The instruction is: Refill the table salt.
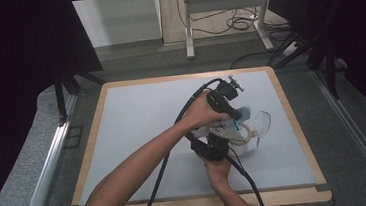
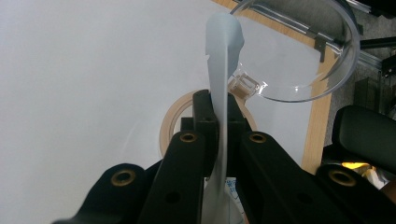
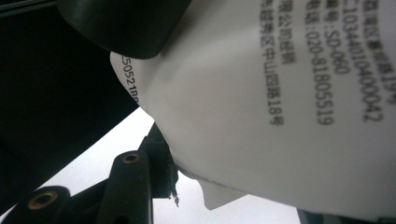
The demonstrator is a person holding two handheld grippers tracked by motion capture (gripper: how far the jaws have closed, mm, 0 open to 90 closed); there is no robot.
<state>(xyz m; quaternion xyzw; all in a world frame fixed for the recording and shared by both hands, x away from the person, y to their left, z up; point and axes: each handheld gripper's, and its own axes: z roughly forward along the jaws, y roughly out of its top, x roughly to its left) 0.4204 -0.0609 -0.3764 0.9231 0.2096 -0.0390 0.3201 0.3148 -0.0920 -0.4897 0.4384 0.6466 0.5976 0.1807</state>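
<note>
A thin white packet [image 3: 280, 116] with black printed text is held between both grippers above the right middle of the table. In the left gripper view it runs edge-on as a pale strip [image 2: 223, 60], and my left gripper [image 2: 219, 109] is shut on it. My right gripper [image 3: 201, 182] grips the packet's lower edge; one black jaw presses against it and the packet hides the other. That lower edge looks ragged beside the jaw. In the high view the left gripper [image 1: 233, 116] comes from the far side, the right gripper [image 1: 222, 138] from the near side, and the packet [image 1: 233, 126] sits between them.
A roll of beige tape [image 2: 169, 125] lies on the white mat just below the grippers. A clear round plastic dish [image 2: 299, 51] stands beside it, towards the table's right wooden edge [image 1: 299, 138]. Cables trail from both grippers to the near edge.
</note>
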